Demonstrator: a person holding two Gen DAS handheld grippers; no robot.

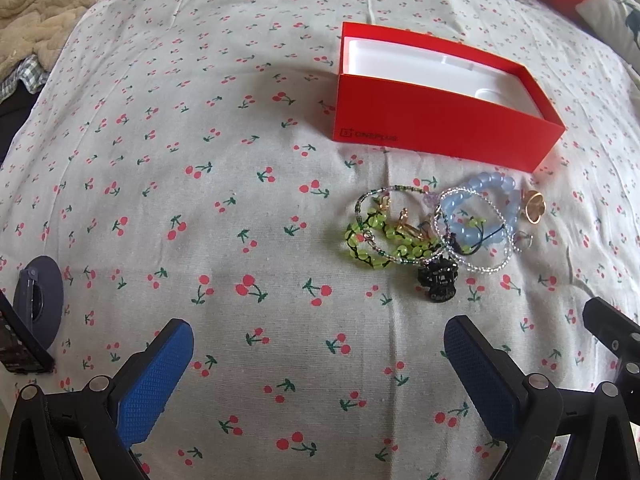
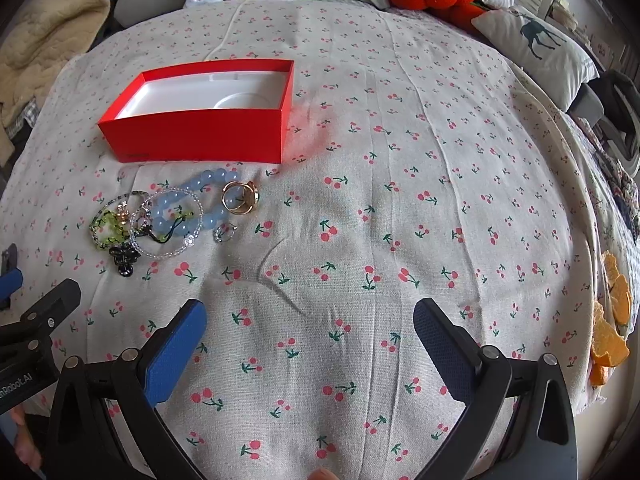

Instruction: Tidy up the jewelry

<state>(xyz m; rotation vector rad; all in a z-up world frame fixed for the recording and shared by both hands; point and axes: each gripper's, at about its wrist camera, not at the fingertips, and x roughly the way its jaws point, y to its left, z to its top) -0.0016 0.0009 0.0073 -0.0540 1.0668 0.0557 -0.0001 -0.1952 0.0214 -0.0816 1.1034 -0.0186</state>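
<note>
Nothing is sorted yet: the jewelry pile (image 1: pixel 436 228) lies on the bed beside the empty red box (image 1: pixel 448 128), both the left gripper (image 1: pixel 320 380) and right gripper (image 2: pixel 308 356) spread wide and holding nothing.

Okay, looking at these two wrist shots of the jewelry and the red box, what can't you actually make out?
- Jewelry pile: bracelets overlap in both views, so the piece count is unclear.
- Black charm: too small and dark to identify, left wrist view.
- Small silver ring: too tiny for detail, right wrist view.
- Red box: its near wall hides part of the white insert in both views.
</note>
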